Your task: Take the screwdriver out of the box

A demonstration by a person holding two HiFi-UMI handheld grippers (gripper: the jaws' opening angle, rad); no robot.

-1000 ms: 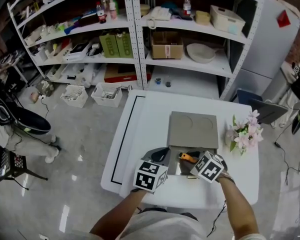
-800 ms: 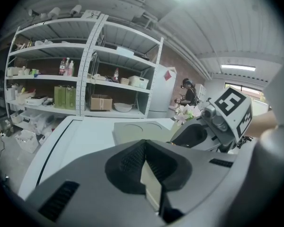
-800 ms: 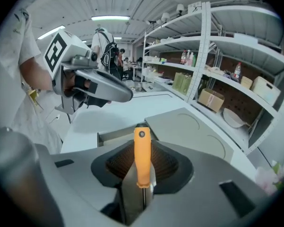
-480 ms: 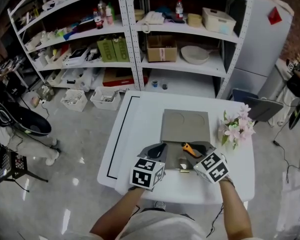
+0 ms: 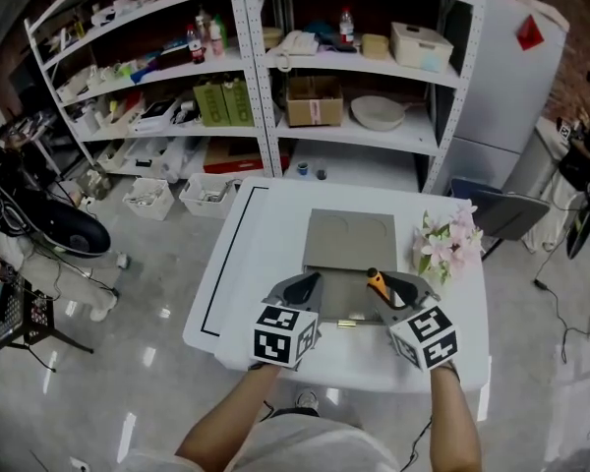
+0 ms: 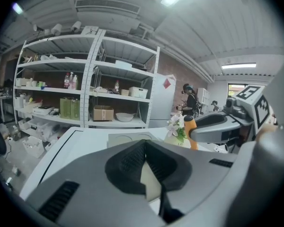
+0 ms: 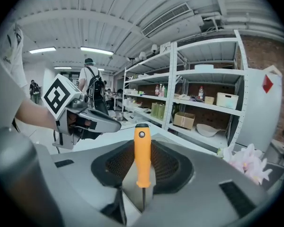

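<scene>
Orange-handled screwdriver (image 7: 142, 155), blk end cap, dark shaft. Plain grey-beige box (image 5: 349, 239). White worktop (image 5: 275, 264) w/ thin blk line. Grey w/ blk ribbed pads: left tool (image 5: 303, 285) & right tool (image 5: 391, 288); cubes blk-&-white squares. Pink/white flowers (image 5: 442, 246), green leaves. White shelves (image 5: 256, 67); green cartons (image 5: 213, 103), brown cardboard box (image 5: 314, 101).

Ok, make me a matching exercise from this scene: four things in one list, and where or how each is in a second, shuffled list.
Things:
1. screwdriver
2. flowers
3. cardboard box
4. left gripper

Places or states:
A. on a shelf
B. jaws together, nothing held
C. clamped in the right gripper
D. on the table, right of the grey box

Pairs: 1-C, 2-D, 3-A, 4-B
</scene>
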